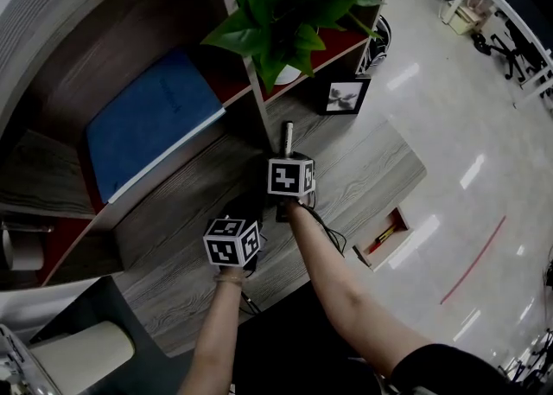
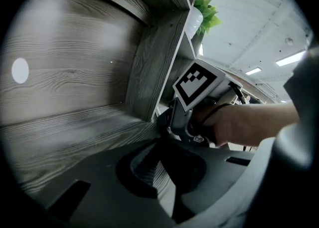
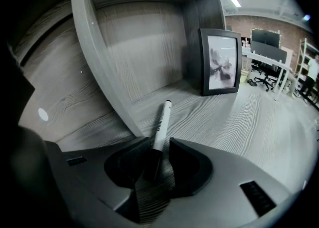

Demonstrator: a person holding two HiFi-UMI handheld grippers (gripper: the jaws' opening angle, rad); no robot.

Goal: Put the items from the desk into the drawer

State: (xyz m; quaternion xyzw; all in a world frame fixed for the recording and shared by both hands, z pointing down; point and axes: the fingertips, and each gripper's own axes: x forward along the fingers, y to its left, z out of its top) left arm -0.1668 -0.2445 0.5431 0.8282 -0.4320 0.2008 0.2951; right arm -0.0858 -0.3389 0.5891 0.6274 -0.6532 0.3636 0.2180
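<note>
A white marker (image 3: 160, 122) with a black cap lies along the jaws of my right gripper (image 3: 158, 144), which is shut on it just above the grey wood desk (image 3: 259, 122). In the head view the marker (image 1: 287, 136) sticks out past that gripper (image 1: 286, 158) toward the shelf unit. My left gripper (image 1: 249, 212) hovers low over the desk (image 1: 363, 168) just left of it, jaws together with nothing between them (image 2: 160, 147). The drawer (image 1: 404, 216) stands open below the desk's right edge, with a red and a yellow pen (image 1: 380, 236) inside.
A framed picture (image 1: 344, 95) (image 3: 222, 62) stands on the desk by the shelf. A shelf divider (image 3: 99, 57) rises close on the left of the marker. A blue folder (image 1: 147, 117) lies in the shelf and a plant (image 1: 285, 4) sits above.
</note>
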